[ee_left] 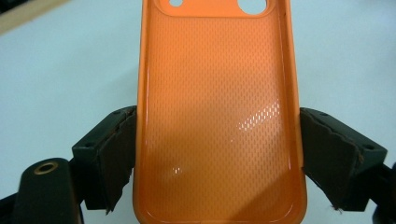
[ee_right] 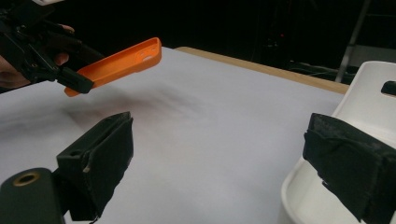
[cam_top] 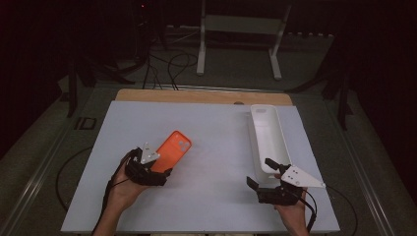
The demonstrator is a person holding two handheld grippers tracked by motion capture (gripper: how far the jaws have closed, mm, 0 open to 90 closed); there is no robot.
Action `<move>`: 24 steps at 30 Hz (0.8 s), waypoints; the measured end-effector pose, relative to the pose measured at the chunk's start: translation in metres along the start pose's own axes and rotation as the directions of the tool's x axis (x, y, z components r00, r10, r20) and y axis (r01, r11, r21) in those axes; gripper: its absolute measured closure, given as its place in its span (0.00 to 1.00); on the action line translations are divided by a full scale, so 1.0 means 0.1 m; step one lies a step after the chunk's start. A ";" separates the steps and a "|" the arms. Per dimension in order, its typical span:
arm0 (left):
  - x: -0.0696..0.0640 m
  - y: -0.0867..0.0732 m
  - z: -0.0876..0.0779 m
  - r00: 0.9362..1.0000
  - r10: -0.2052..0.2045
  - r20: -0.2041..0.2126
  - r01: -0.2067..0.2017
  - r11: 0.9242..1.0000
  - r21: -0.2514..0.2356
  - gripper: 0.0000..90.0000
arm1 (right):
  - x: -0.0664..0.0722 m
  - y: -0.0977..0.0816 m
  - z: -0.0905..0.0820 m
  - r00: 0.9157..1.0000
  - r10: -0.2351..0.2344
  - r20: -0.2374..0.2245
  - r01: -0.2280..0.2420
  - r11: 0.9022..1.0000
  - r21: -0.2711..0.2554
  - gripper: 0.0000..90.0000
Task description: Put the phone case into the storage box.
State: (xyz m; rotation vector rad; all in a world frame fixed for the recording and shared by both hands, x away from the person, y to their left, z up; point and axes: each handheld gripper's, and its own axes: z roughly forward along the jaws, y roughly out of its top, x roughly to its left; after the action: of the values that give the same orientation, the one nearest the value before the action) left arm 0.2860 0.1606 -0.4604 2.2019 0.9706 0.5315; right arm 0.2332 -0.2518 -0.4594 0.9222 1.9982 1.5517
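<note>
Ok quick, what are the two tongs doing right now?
Left tongs: closed on the sides of the orange phone case, holding it above the table.
Right tongs: open, holding nothing, beside the white tray.

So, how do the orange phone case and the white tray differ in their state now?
The orange phone case is held off the table between the left gripper jaws; the white tray rests on the table, ungripped. The case is flat, shallow and tilted; the tray is longer, deeper and level. The right gripper is open beside the tray's near end. Both are empty.
</note>
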 end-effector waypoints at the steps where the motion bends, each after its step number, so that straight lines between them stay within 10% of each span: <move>1: 0.00 0.01 -0.01 1.000 0.003 0.004 -0.003 1.000 -0.008 0.19 | -0.01 0.01 0.00 1.000 0.001 -0.002 -0.001 1.000 0.001 0.09; 24: -0.18 0.25 -0.02 0.998 0.056 0.002 -0.056 0.990 -0.128 0.19 | -0.18 0.21 0.20 0.995 0.063 -0.074 -0.061 0.998 0.018 0.09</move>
State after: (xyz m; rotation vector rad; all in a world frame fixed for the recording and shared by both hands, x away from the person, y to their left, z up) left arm 0.2853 0.1351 -0.4433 2.1195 0.8495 0.5961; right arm 0.2641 -0.2483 -0.4457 0.9541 2.0544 1.6285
